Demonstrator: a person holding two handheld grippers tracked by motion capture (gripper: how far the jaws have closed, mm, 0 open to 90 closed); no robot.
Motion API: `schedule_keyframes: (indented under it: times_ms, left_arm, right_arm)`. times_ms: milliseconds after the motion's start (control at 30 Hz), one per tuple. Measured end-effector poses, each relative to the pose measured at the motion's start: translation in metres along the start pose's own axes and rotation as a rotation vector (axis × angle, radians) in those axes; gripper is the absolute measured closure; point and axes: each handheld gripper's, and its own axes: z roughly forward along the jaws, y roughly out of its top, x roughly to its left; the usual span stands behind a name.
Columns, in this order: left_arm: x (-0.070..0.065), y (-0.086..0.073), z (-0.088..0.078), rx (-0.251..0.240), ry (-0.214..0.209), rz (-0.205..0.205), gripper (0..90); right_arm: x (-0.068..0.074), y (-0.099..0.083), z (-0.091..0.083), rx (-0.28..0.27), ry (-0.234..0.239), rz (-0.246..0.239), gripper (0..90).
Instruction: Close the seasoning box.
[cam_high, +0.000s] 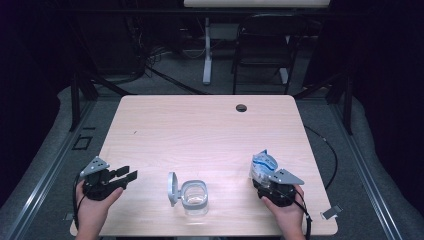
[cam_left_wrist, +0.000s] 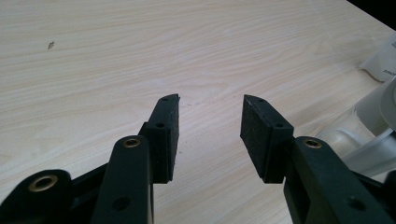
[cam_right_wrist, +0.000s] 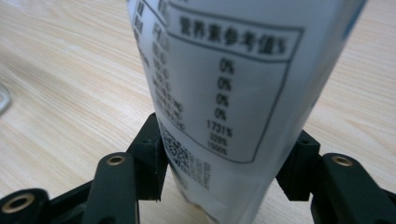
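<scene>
A white and blue pouch (cam_high: 263, 166) stands upright at the table's front right, with my right gripper (cam_high: 271, 184) shut on its lower part. In the right gripper view the pouch (cam_right_wrist: 233, 70), printed with a nutrition table, sits between both pads of the right gripper (cam_right_wrist: 229, 140). A clear plastic container (cam_high: 195, 197) rests at the front middle, its grey lid (cam_high: 172, 188) swung open to the left. My left gripper (cam_high: 129, 174) hovers at the front left, pointing toward the container. Its jaws stand open and hold nothing (cam_left_wrist: 211, 100). The container (cam_left_wrist: 373, 135) appears at that view's right edge.
The light wooden table (cam_high: 200, 125) has a round cable hole (cam_high: 241, 107) near its far edge and a small dark speck (cam_left_wrist: 50, 45) on the left. A black chair (cam_high: 265, 45) and a desk leg (cam_high: 207, 50) stand beyond the table.
</scene>
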Motion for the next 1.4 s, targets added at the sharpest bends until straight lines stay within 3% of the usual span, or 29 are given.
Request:
schedule_keyframes:
  times_ms: [467, 833, 1200, 1400]
  left_arm:
    - [0.000, 0.000, 0.000, 0.001, 0.001, -0.002, 57.9]
    - [0.000, 0.000, -0.002, -0.004, 0.001, -0.003, 57.8]
    - [0.000, 0.000, -0.002, -0.008, -0.001, -0.007, 57.8]
    - [0.001, 0.000, -0.002, -0.010, 0.001, -0.010, 57.8]
  right_arm:
    - [0.013, 0.017, -0.021, -0.076, 0.004, -0.061, 44.3]
    - [0.016, 0.024, -0.029, -0.085, 0.011, -0.086, 44.4]
    - [0.038, 0.047, -0.033, -0.089, 0.024, -0.236, 44.5]
    - [0.048, 0.053, -0.028, -0.083, 0.054, -0.269, 44.5]
